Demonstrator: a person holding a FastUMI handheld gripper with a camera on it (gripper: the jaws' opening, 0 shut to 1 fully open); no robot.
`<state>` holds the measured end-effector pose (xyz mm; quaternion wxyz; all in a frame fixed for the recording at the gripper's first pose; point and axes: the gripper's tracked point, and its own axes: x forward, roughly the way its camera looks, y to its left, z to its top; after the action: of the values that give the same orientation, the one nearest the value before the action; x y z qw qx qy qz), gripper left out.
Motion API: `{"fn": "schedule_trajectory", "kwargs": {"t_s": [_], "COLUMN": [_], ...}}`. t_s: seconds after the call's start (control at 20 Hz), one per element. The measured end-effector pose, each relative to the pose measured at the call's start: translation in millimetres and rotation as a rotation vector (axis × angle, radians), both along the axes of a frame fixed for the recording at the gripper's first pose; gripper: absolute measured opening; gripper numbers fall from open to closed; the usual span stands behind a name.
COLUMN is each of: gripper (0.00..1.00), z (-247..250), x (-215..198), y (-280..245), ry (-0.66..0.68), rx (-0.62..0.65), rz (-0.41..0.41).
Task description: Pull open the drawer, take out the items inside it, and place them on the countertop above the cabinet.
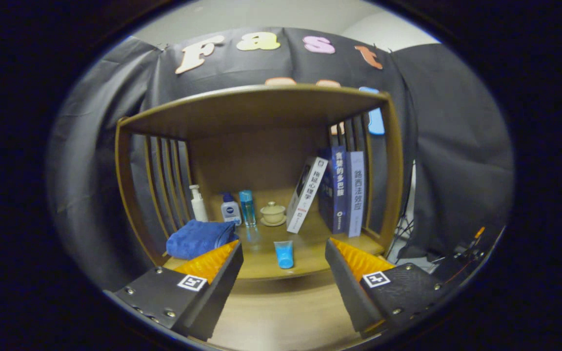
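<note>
Wooden countertop (310, 253), small blue tube (284, 254) lying, gripper (283, 273) spread wide, empty.

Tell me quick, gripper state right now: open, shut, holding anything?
Gripper: open, fingers spread wide, holding nothing. The small blue tube lies on the countertop just ahead, between the fingers but untouched.

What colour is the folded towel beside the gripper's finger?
Blue; the folded towel shows best in the gripper view, behind the open gripper.
</note>
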<state>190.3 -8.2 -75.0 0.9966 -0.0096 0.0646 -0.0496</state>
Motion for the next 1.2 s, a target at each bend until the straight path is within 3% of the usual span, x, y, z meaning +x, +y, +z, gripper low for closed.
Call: {"fn": "schedule_trajectory", "kwargs": {"t_s": [0.2, 0.6, 1.2], "gripper": [1.0, 1.0, 1.0], "z": [5.7, -39.7, -159.6], "x": [-55.4, -135.2, -157.6], "y": [13.4, 1.6, -10.5], "ry": [-0.033, -0.09, 0.066], "rx": [-0.027, 0.049, 0.047], "rz": [0.046, -0.002, 0.002]}}
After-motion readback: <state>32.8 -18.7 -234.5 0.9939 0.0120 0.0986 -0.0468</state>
